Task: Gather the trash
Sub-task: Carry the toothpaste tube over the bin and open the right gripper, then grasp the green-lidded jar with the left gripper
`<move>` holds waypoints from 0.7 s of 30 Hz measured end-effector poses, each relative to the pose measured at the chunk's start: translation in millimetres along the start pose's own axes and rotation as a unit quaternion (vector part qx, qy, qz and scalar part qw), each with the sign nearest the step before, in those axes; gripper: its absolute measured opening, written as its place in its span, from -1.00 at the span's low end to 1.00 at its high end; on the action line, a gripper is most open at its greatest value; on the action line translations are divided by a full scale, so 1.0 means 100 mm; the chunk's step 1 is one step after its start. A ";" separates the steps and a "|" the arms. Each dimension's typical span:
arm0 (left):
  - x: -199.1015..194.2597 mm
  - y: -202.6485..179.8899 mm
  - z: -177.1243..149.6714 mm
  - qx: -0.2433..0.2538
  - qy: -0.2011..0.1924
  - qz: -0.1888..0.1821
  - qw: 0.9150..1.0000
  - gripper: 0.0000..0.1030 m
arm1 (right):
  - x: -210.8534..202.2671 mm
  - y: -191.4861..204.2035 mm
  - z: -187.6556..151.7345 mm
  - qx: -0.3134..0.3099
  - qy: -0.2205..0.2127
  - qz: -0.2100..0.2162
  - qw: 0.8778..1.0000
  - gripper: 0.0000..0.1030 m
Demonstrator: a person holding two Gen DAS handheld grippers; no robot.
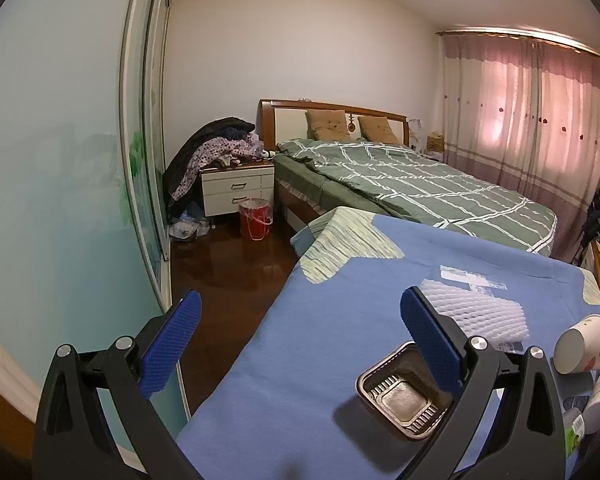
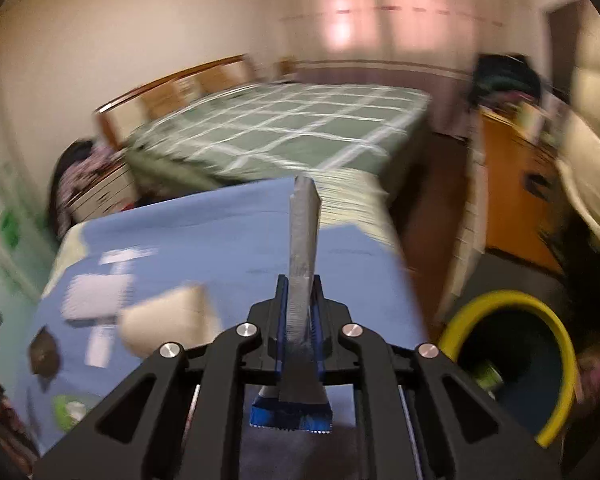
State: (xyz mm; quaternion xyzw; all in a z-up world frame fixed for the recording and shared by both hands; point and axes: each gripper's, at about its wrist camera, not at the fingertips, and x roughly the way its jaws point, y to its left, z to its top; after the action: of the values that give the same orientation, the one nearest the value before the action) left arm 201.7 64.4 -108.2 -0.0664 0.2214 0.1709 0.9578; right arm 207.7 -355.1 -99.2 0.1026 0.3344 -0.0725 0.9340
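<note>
Our left gripper [image 1: 300, 320] hangs with jaws spread wide and empty over the near-left edge of the blue-covered table [image 1: 320, 320], dark wood floor [image 1: 228, 268] open beside it. A black square plastic tray [image 1: 404, 396] lies just below its right finger, a white foam sheet [image 1: 480, 308] and tipped paper cup [image 1: 584, 344] beyond. Only the blurred right view shows our right gripper [image 2: 300, 312] clamped on a flat grey wrapper [image 2: 303, 240], with the yellow-rimmed bin [image 2: 512, 364] open past the table's right edge.

Both wrist views look down along their grippers across the blue cloth-covered counter [image 1: 308, 344], sharing the green checked bed [image 2: 284, 128] beyond.
</note>
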 end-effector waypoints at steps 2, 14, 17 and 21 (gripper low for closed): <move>-0.01 -0.01 0.00 0.002 -0.001 -0.001 1.000 0.91 | -0.07 -0.41 -0.13 0.040 -0.006 -0.044 0.998 -0.80; -0.05 -0.04 0.01 0.013 -0.007 -0.003 1.000 0.91 | 0.09 -1.42 -0.59 0.147 0.003 -0.184 0.972 -0.79; -0.06 -0.04 0.01 0.012 -0.006 -0.005 1.000 0.91 | 0.08 -1.46 -0.59 0.156 -0.001 -0.204 0.967 -0.62; -0.07 -0.02 0.02 0.010 -0.009 -0.008 1.000 0.91 | 0.06 -1.48 -0.63 0.172 -0.001 -0.207 0.963 -0.16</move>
State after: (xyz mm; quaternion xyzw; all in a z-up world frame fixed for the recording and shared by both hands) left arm 197.0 60.6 -103.2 -0.0574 0.2139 0.1619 0.9616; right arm 143.6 -484.0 -171.9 0.1900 0.3299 -0.3205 0.8674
